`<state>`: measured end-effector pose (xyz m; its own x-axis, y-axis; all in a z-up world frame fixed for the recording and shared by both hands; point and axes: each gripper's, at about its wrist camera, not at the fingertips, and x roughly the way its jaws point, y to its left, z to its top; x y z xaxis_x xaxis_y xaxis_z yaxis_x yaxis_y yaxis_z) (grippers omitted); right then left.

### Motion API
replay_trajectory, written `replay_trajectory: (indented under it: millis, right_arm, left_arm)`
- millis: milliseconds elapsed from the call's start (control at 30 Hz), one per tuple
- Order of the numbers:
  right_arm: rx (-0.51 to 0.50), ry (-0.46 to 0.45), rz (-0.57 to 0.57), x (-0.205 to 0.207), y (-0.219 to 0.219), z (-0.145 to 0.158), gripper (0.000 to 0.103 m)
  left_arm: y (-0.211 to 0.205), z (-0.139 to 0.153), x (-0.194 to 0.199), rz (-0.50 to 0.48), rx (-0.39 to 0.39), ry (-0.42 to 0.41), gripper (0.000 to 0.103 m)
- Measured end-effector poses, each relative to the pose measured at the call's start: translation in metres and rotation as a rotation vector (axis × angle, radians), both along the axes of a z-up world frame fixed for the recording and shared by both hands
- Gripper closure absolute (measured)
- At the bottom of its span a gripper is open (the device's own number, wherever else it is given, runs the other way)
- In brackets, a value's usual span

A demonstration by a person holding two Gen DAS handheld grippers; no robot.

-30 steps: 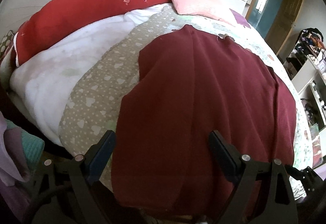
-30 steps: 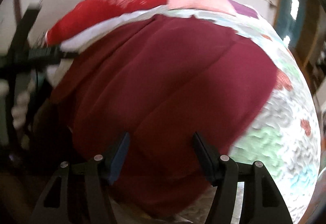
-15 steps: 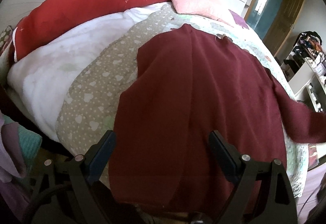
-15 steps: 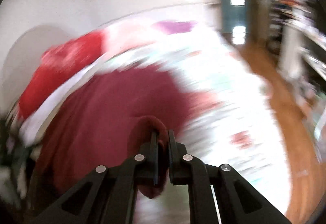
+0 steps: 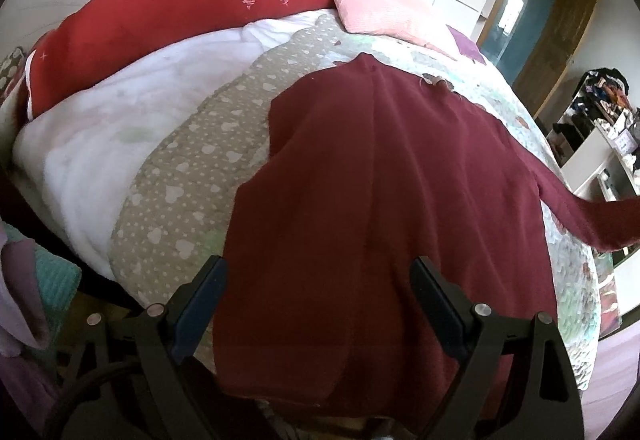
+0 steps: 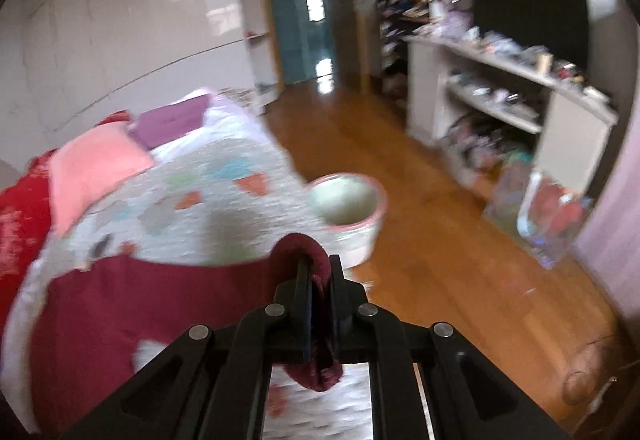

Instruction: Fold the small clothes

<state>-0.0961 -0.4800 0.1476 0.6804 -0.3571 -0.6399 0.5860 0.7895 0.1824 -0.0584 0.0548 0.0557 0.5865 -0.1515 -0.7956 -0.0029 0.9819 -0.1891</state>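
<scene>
The left gripper [image 5: 316, 300] hangs with jaws spread wide over the maroon garment [image 5: 380, 208], which lies flat on the quilted bed [image 5: 568, 280]. The right gripper [image 6: 320, 272] pinches 1 sleeve [image 6: 298, 252], jaws closed on it.

Sleeve [image 5: 592, 216] cut off at the right edge of the left wrist view, its end and whatever holds it out of sight. Near hem of the garment [image 5: 380, 220] hidden behind the left gripper [image 5: 318, 304]. Quilt [image 5: 568, 272] under the garment largely covered. Right wrist view smeared by motion: shelf [image 6: 504, 80] clutter unreadable, bag [image 6: 536, 216] contents indistinct, basin [image 6: 348, 208] soft-edged. Fabric [image 6: 320, 268] between the closed jaws of the right gripper [image 6: 320, 304] hidden below the grip. Lower right object [image 6: 580, 380] too dark to tell.
</scene>
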Motion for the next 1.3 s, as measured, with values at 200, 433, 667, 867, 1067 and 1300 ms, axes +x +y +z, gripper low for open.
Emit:
replay_trajectory:
  millis: [200, 433, 667, 867, 1067, 1300]
  right_arm:
    - [0.091, 0.009, 0.304, 0.091, 0.123, 0.0, 0.096]
    - [0.132, 0.088, 0.606, 0.204, 0.289, -0.035, 0.096]
    - [0.162, 0.197, 0.66, 0.279, 0.367, -0.1, 0.095]
    - [0.238, 0.202, 0.703, 0.287, 0.375, -0.112, 0.065]
    - [0.19, 0.139, 0.82, 0.224, 0.395, -0.077, 0.045]
    - [0.21, 0.246, 1.168, 0.126, 0.453, -0.1, 0.045]
  left_arm:
    - [0.014, -0.003, -0.001, 0.004, -0.016, -0.009, 0.011]
    - [0.045, -0.007, 0.001, 0.031, -0.003, -0.025, 0.011]
    - [0.072, -0.025, 0.007, 0.056, -0.017, 0.005, 0.011]
    - [0.095, -0.027, 0.009, 0.116, -0.055, 0.016, 0.011]
    - [0.118, -0.005, 0.001, 0.191, -0.054, -0.036, 0.011]
    - [0.143, 0.009, -0.008, 0.266, -0.076, -0.065, 0.011]
